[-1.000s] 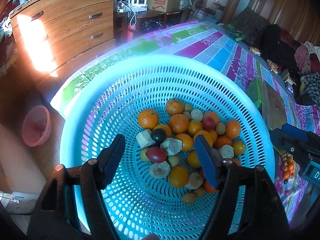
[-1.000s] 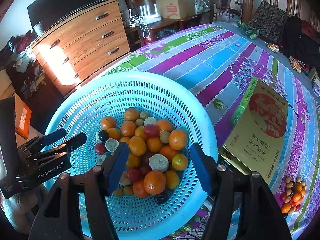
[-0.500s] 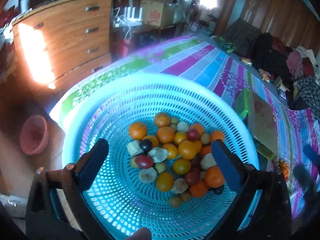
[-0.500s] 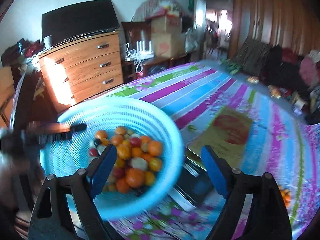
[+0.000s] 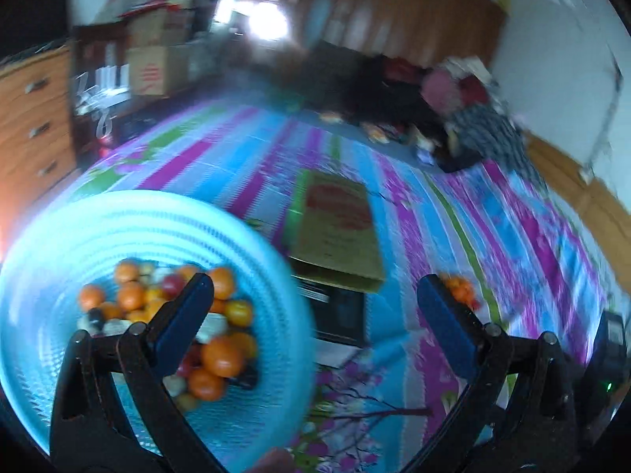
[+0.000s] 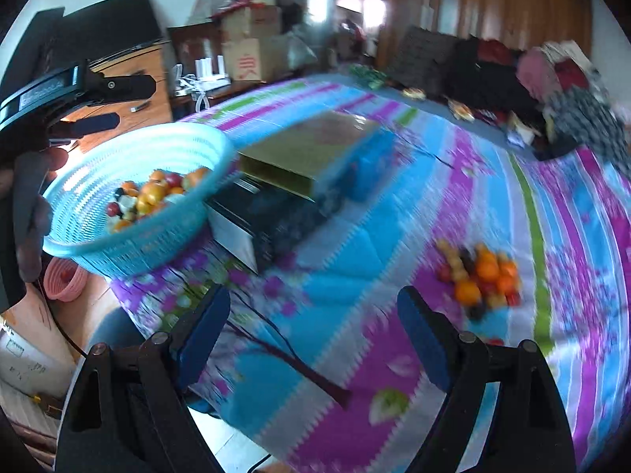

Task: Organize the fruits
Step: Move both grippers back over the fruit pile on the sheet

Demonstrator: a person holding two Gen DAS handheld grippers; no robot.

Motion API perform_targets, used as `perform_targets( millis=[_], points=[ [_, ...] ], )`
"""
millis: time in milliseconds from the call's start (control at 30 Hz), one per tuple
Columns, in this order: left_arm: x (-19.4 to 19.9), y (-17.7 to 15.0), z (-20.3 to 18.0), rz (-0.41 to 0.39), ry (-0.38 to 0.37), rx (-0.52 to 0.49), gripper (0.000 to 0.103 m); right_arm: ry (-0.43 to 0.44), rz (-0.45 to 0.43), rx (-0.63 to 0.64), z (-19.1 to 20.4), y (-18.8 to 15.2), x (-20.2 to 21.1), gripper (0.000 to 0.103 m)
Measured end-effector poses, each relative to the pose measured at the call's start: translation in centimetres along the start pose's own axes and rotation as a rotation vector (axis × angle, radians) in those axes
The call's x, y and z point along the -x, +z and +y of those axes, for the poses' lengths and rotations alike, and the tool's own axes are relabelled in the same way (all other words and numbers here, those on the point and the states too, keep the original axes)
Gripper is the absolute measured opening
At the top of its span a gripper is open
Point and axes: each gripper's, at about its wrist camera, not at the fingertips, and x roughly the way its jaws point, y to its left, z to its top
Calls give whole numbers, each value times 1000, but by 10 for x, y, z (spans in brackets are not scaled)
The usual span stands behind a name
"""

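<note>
Striped cloth [image 6: 355, 244] in blue, purple and green covers the table, and both views are smeared with motion blur. Over its near edge the right gripper [image 6: 313, 331] stands wide open with nothing between its blue pads [image 6: 424, 345]. Just beyond its right finger, a loose fruit pile [image 6: 479, 276] lies on the cloth: oranges with smaller red, dark and pale pieces. Far left of that sits the basket [image 6: 130, 236], a blue perforated plastic bowl at the table's left edge, holding oranges, red fruit and pale pieces heaped in its bottom. Beside the basket lies a flat gold box [image 6: 303, 157] on top of a dark box [image 6: 268, 216].

The left gripper [image 5: 315, 307] also gapes fully open and empty, its left finger over the basket [image 5: 276, 276] and its right finger near the pile [image 5: 459, 289]. In the right wrist view, it [image 6: 98, 102] hangs above the basket's far left rim. A pink basket [image 6: 65, 280] sits on the floor below the table.
</note>
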Motion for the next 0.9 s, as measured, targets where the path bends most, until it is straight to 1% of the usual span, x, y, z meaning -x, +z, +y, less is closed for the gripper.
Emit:
perform_targets(
  millis=[133, 233, 367, 467, 567, 633, 667, 700, 733, 767, 800, 833, 900],
  points=[
    [-17, -5, -30, 50, -27, -67, 103, -32, 16, -46, -25, -18, 6, 89],
    [-28, -9, -45, 87, -63, -84, 103, -56, 28, -90, -42, -30, 8, 89],
    [-48, -28, -85, 149, -97, -174, 102, -81, 32, -164, -69, -49, 16, 89],
    [-69, -39, -109, 193, -136, -207, 98, -93, 56, -218, -90, -65, 13, 89],
    [-102, -52, -130, 272, -168, -222, 85, -93, 81, -270, -113, -79, 10, 88],
    [-127, -61, -139, 328, -184, -226, 68, -96, 88, -301, -128, -87, 8, 85],
    [-141, -66, -145, 358, -193, -233, 64, -102, 94, -317, -138, -92, 7, 83],
    [-150, -70, -149, 376, -202, -239, 54, -107, 99, -331, -145, -95, 6, 82],
    [-166, -73, -155, 399, -217, -243, 41, -111, 102, -346, -152, -99, 5, 81],
    [-174, -75, -156, 412, -225, -246, 36, -119, 106, -369, -163, -105, 4, 81],
    [-184, -77, -159, 425, -222, -258, 28, -127, 111, -384, -170, -109, 4, 80],
    [-195, -79, -163, 440, -217, -276, 24, -133, 116, -400, -177, -113, 3, 80],
    [-215, -79, -166, 461, -229, -284, 23, -144, 126, -435, -193, -122, 1, 80]
  ],
)
